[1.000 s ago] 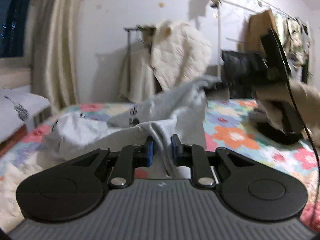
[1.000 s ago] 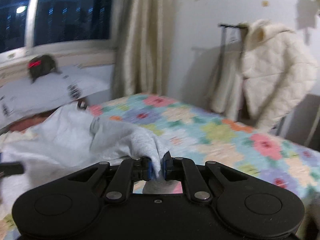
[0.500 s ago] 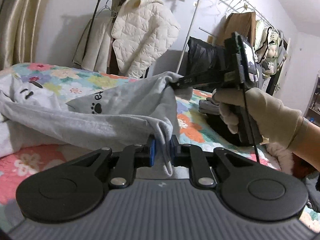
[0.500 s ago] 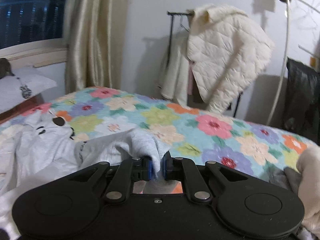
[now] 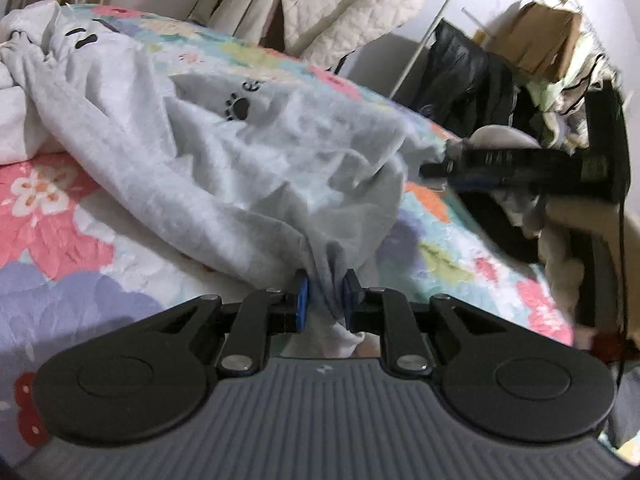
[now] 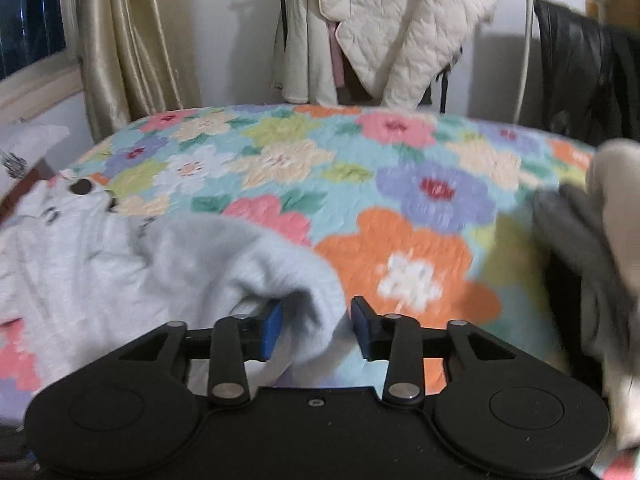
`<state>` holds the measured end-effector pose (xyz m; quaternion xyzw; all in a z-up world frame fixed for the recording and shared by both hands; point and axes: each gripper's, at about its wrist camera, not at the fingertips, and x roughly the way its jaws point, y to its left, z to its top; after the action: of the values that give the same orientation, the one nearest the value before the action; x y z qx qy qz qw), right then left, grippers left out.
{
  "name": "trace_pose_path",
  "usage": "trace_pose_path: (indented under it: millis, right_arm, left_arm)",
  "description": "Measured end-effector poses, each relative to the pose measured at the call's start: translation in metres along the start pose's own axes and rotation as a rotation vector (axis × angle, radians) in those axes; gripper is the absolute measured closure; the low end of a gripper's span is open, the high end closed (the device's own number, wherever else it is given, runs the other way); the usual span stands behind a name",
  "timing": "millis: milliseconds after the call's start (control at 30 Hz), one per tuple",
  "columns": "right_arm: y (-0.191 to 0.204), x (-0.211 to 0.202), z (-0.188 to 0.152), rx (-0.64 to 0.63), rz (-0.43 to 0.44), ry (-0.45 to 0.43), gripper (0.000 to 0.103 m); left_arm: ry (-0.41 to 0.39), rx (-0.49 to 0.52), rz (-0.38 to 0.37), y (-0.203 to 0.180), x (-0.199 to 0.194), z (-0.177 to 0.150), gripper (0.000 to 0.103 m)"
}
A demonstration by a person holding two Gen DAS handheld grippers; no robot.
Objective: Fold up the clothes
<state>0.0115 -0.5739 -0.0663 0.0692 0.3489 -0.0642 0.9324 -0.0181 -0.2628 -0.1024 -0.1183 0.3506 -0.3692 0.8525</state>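
Grey cotton, soft and rumpled, filled the middle of both wrist views: a pale grey sweatshirt with a black paw print (image 5: 240, 152) lay spread in loose ridges across the floral quilted bed cover (image 6: 420, 208), not flat and not squared. In the left wrist view it ran from the near fingers up toward ten o'clock, where its far end was bunched.

The left gripper (image 5: 324, 304) had its blue-padded fingers (image 5: 301, 300) clenched on a gathered tuck of the sweatshirt's near edge. The right gripper (image 6: 316, 324) stood with its fingers apart; a rounded fold of grey cloth sat between them, touching the left pad but clear of the right one, so that grasp looked released or nearly so. From the left camera the right gripper appeared at three o'clock, its tip at another corner of the same garment.

My judgement: the step in hand was laying the sweatshirt out along the bed, one corner being let down while the other was held taut. Whether this was spreading before a fold or the setting-down of a fold already carried over, the creased cloth does not settle. Either way, the left-hand corner would need lowering level with the right-hand one, without dragging the slack fabric into fresh wrinkles. A cream quilted jacket (image 6: 404, 28) hung on a rack at twelve o'clock.
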Motion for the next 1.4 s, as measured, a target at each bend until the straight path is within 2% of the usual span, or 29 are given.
trace_pose_path:
  millis: [67,167,333,433,600,700,800,867,933,967,1000,1067,1100,1267,1400]
  right_arm:
    - [0.002,-0.008,-0.01,-0.003,-0.017,0.006,0.047]
    - [0.003,-0.019,-0.024,-0.008,-0.022,0.024,0.047]
    - [0.024,-0.046,-0.055,-0.119,0.168,0.093,0.047]
    - [0.036,-0.055,-0.076,-0.097,0.293,0.121,0.047]
    - [0.08,-0.05,-0.095,-0.292,0.39,0.227,0.046]
    - [0.096,-0.05,-0.1,-0.377,0.364,0.215,0.045]
    - [0.096,-0.033,-0.102,-0.365,0.314,0.156,0.037]
    - [0.093,-0.01,-0.099,-0.313,0.29,0.147,0.037]
    - [0.093,0.0,-0.092,-0.282,0.291,0.124,0.052]
    - [0.093,-0.001,-0.089,-0.288,0.289,0.101,0.079]
    - [0.092,-0.004,-0.085,-0.292,0.28,0.08,0.094]
    - [0.079,-0.011,-0.073,-0.281,0.222,0.035,0.094]
    - [0.067,-0.016,-0.064,-0.279,0.178,0.015,0.095]
    - [0.008,-0.037,-0.021,-0.267,-0.044,-0.086,0.097]
    - [-0.037,-0.067,0.008,-0.232,-0.196,-0.179,0.098]
  left_arm:
    - [-0.006,0.004,-0.007,0.0,-0.003,0.002,0.087]
    - [-0.008,0.002,-0.011,0.001,-0.006,0.004,0.087]
    - [-0.017,-0.038,-0.024,0.009,-0.008,0.008,0.087]
    - [-0.017,-0.058,-0.038,0.01,-0.008,0.01,0.087]
    - [-0.022,-0.053,-0.056,0.005,-0.012,0.011,0.087]
    - [-0.026,-0.033,-0.061,0.001,-0.016,0.009,0.088]
    - [-0.019,-0.012,-0.042,-0.001,-0.015,0.006,0.089]
    - [-0.016,-0.004,-0.033,-0.001,-0.017,0.006,0.089]
    - [-0.019,-0.009,-0.034,0.001,-0.025,0.009,0.089]
    - [-0.029,-0.008,-0.033,0.002,-0.032,0.013,0.089]
    - [-0.042,-0.003,-0.021,0.003,-0.042,0.018,0.087]
    - [-0.095,0.009,0.037,0.007,-0.061,0.025,0.077]
    - [-0.123,0.017,0.079,0.011,-0.07,0.028,0.068]
    - [-0.191,0.126,0.325,0.035,-0.087,0.038,0.066]
    - [-0.207,0.142,0.44,0.055,-0.094,0.043,0.062]
